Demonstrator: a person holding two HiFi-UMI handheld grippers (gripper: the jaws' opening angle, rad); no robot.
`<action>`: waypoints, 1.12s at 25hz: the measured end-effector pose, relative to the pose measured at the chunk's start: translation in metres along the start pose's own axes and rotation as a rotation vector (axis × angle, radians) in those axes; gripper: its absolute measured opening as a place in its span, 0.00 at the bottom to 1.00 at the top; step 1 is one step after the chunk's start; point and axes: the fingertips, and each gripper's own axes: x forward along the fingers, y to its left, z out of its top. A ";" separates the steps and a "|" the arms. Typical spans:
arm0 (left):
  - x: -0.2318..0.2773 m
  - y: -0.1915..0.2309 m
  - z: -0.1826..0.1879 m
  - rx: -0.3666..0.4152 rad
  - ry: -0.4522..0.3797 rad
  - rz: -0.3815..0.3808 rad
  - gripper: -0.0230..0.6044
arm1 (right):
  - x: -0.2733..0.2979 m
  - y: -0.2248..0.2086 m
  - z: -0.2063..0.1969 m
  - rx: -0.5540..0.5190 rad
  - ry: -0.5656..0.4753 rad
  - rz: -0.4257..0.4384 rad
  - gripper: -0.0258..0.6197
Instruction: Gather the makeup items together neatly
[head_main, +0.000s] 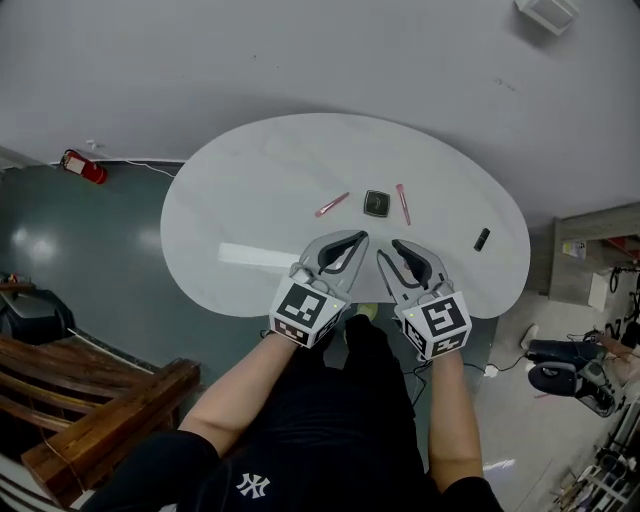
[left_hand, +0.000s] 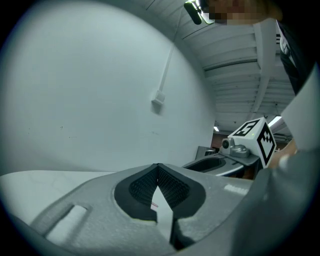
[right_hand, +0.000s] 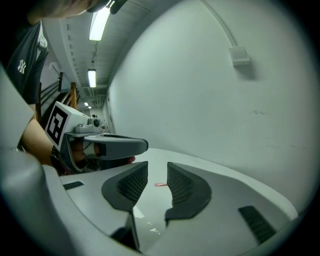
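On the white oval table (head_main: 250, 180) lie a pink pencil-like stick (head_main: 332, 205), a small dark square compact (head_main: 376, 203), a second pink stick (head_main: 403, 203) and, off to the right, a short black tube (head_main: 481, 239). My left gripper (head_main: 358, 238) (left_hand: 158, 167) hovers at the table's near edge just short of the compact, its tips touching and nothing between them. Beside it, my right gripper (head_main: 388, 250) (right_hand: 157, 170) has a narrow gap between its pads and holds nothing. A pink stick (right_hand: 161, 184) shows far off through that gap.
A plain grey wall stands behind the table. A red fire extinguisher (head_main: 83, 166) lies on the floor at the left, and a wooden bench (head_main: 100, 410) is at the lower left. A low cabinet (head_main: 585, 255) and some gear stand to the right.
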 end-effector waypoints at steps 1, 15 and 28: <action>0.004 0.004 -0.003 -0.004 0.005 0.001 0.05 | 0.006 -0.003 -0.005 -0.021 0.020 0.008 0.25; 0.069 0.057 -0.056 -0.111 0.094 0.171 0.05 | 0.086 -0.088 -0.081 -0.277 0.197 0.180 0.35; 0.099 0.081 -0.092 -0.178 0.152 0.302 0.05 | 0.142 -0.122 -0.147 -0.383 0.353 0.405 0.49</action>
